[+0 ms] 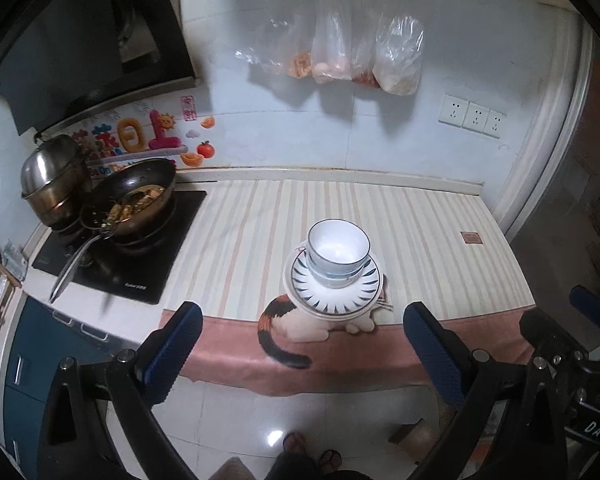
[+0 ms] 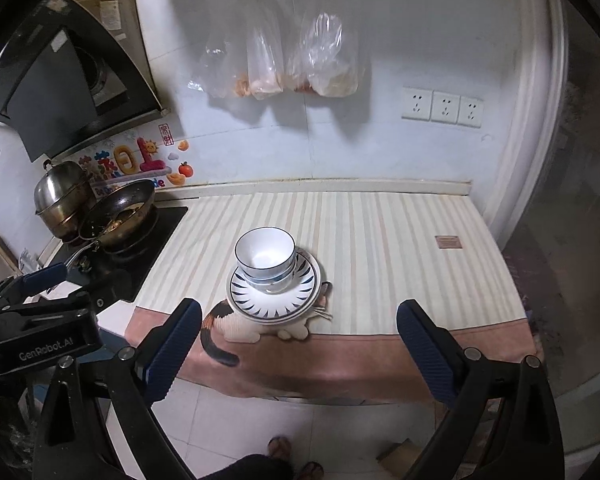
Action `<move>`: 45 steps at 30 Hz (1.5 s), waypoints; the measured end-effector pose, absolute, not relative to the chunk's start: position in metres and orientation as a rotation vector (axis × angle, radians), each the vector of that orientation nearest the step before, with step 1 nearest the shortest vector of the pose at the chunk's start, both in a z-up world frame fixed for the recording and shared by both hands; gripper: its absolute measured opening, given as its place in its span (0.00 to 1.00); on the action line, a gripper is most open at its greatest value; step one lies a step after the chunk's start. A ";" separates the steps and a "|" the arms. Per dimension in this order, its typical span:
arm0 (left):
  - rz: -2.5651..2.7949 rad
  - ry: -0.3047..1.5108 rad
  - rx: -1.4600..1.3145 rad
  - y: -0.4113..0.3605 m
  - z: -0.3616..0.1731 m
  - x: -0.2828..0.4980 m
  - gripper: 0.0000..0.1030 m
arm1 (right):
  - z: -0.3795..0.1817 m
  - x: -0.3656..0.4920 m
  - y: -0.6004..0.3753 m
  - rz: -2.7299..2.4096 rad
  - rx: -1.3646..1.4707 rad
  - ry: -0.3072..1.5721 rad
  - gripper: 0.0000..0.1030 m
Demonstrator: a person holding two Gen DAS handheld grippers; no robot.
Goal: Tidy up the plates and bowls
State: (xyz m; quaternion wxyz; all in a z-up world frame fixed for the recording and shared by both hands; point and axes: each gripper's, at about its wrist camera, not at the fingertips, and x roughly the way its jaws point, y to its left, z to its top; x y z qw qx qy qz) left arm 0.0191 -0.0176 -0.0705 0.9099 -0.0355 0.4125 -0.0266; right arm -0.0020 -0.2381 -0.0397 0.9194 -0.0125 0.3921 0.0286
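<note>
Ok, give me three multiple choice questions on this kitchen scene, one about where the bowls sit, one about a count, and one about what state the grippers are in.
1. Where do the stacked bowls sit?
A. On the stacked plates
B. In the frying pan
C. On the floor

2. How many wall sockets are in the row on the wall?
A. One
B. Three
C. Five

3. What state are the left gripper and right gripper in?
A. Both shut on a plate
B. One holds a bowl
C. Both open and holding nothing

Answers:
1. A, the bowls rest in the middle of the blue-patterned plates on the striped cloth.
2. B, three white sockets stand side by side.
3. C, each pair of fingers is spread wide with nothing between, short of the counter edge.
</note>
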 end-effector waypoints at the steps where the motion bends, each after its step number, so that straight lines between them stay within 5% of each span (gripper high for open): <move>1: -0.053 0.846 -0.073 -0.016 -0.068 0.012 1.00 | -0.037 -0.012 -0.237 0.054 -0.031 0.800 0.97; 45: -0.028 0.808 -0.054 0.021 -0.055 -0.066 1.00 | -0.015 -0.087 -0.196 -0.001 -0.038 0.745 0.98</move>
